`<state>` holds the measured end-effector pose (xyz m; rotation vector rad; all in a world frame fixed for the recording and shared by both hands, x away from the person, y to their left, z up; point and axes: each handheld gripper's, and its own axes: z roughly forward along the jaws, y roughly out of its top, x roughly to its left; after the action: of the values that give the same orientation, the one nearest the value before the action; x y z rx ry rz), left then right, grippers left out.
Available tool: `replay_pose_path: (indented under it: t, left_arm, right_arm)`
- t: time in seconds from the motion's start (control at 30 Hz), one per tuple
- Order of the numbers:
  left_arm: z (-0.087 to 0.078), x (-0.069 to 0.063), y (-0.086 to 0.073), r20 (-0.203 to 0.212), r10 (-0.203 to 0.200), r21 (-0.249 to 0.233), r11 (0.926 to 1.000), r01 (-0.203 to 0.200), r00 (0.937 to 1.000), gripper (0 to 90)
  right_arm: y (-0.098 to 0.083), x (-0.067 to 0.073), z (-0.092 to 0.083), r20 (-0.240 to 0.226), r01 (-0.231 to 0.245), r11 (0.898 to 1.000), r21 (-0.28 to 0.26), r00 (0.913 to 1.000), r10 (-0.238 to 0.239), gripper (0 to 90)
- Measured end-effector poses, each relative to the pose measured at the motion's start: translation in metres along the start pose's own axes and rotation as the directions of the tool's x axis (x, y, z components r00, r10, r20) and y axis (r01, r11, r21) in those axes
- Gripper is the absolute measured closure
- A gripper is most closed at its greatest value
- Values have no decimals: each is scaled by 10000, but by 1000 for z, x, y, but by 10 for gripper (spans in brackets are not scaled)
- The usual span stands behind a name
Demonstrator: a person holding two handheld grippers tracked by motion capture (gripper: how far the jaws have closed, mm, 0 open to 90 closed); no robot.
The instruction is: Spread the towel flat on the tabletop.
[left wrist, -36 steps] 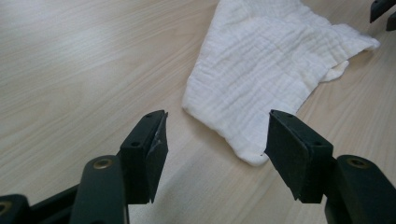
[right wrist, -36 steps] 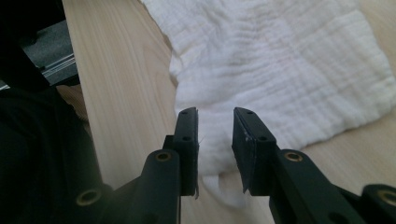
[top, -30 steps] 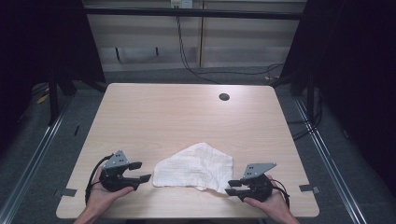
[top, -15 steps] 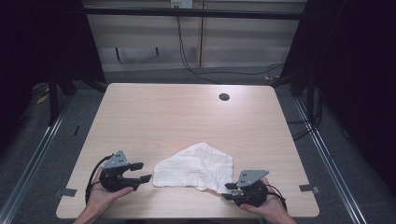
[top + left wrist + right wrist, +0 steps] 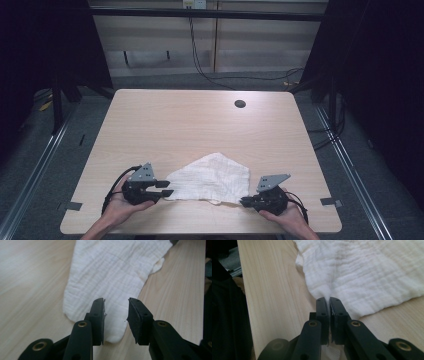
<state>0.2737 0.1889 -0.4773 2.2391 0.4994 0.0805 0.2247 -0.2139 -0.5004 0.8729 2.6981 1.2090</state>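
Observation:
A crumpled white cloth (image 5: 212, 176) lies near the front edge of the light wooden table (image 5: 190, 125). My left gripper (image 5: 167, 189) is at its left corner. In the left gripper view the jaws (image 5: 116, 312) have just been closing and stand half apart over that corner of the cloth (image 5: 112, 277), pads clear of the fabric. My right gripper (image 5: 245, 201) is at the cloth's right front corner. In the right gripper view its jaws (image 5: 328, 302) have just closed and pinch the bunched edge of the cloth (image 5: 362, 270).
A dark round hole (image 5: 240, 104) sits in the far part of the table. Grey tape tabs mark the front corners (image 5: 74, 205) (image 5: 331, 202). Metal rails and dark floor flank the table, and cables hang behind it.
The left gripper has slid right onto the cloth's corner and its jaws have narrowed. The right gripper's jaws have closed on the cloth's edge with the hand nearly still.

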Motion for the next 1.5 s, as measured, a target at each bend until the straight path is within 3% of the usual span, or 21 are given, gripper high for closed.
replay_pose_path:
  t: [0.07, 0.1, 0.17, 0.37, 0.47, 0.6, 0.7, 0.8, 0.93, 1.07, 1.13, 1.27, 1.33, 1.37, 1.43, 1.5]
  left_arm:
    - [3, -1, -2, -10, 166, 193, 9997, -166, 9999, 670]
    - [4, -3, -5, 119, 435, 538, 9976, -441, 9990, 667]
    - [3, 0, -7, 307, 288, 418, 9987, -301, 9991, 661]
    - [8, 5, -14, 266, 179, 630, 9978, -196, 9995, 611]
    - [10, 5, -14, 175, 296, 643, 9975, -307, 9994, 614]
    - [14, 0, -14, 499, 580, 589, 9964, -610, 9971, 576]
    - [14, -6, -13, 347, 836, 770, 9933, -861, 9959, 567]
    - [15, -8, -14, 346, 1068, 705, 9915, -1090, 9937, 643]
    - [15, -15, -14, 0, 1443, 764, 9866, -1439, 9895, 809]
    - [14, -14, -12, 301, 1219, 856, 9886, -1241, 9921, 867]
    - [13, -10, -12, 701, 611, 457, 9969, -644, 9957, 871]
    - [2, -4, -8, 963, 93, -143, 9999, -80, 9953, 871]
    - [-1, -3, -7, 975, 20, -329, 9995, 12, 9952, 871]
    - [-10, -1, -4, 1011, -163, -832, 9962, 248, 9947, 871]
    - [-18, 2, -1, 1020, -367, -1254, 9909, 495, 9941, 871]
    - [-25, 3, 1, 944, -353, -1515, 9872, 494, 9949, 871]
  right_arm:
    - [0, 0, 0, 12, 0, 10000, 11, 10000, 0, 860]
    - [1, 1, 0, 44, 31, 10000, 55, 10000, -31, 859]
    - [1, 1, 0, 36, 101, 9999, 48, 9999, -101, 858]
    - [1, 0, 0, -51, -12, 10000, 42, 10000, 12, 856]
    - [1, -1, 1, -76, -39, 10000, 19, 10000, 39, 856]
    - [1, -1, 1, -69, -53, 10000, 45, 10000, 53, 855]
    - [1, -1, 1, -66, -65, 10000, 49, 10000, 66, 855]
    - [1, -1, 1, -64, -56, 10000, 59, 10000, 57, 855]
    - [2, -1, 0, 98, -123, 9999, 63, 9999, 122, 857]
    - [1, -2, 0, 123, -236, 9997, 4, 9996, 236, 864]
    - [3, -3, -4, 115, -349, 9992, -219, 9993, 351, 866]
    - [7, -7, -12, 109, -554, 9958, -723, 9984, 563, 868]
    - [11, -9, -18, 107, -585, 9936, -971, 9982, 598, 868]
    - [13, -10, -21, 80, -609, 9918, -1120, 9980, 622, 868]
    - [16, -11, -26, 25, -661, 9881, -1386, 9977, 671, 868]
    - [20, -11, -31, 50, -644, 9851, -1595, 9978, 660, 868]
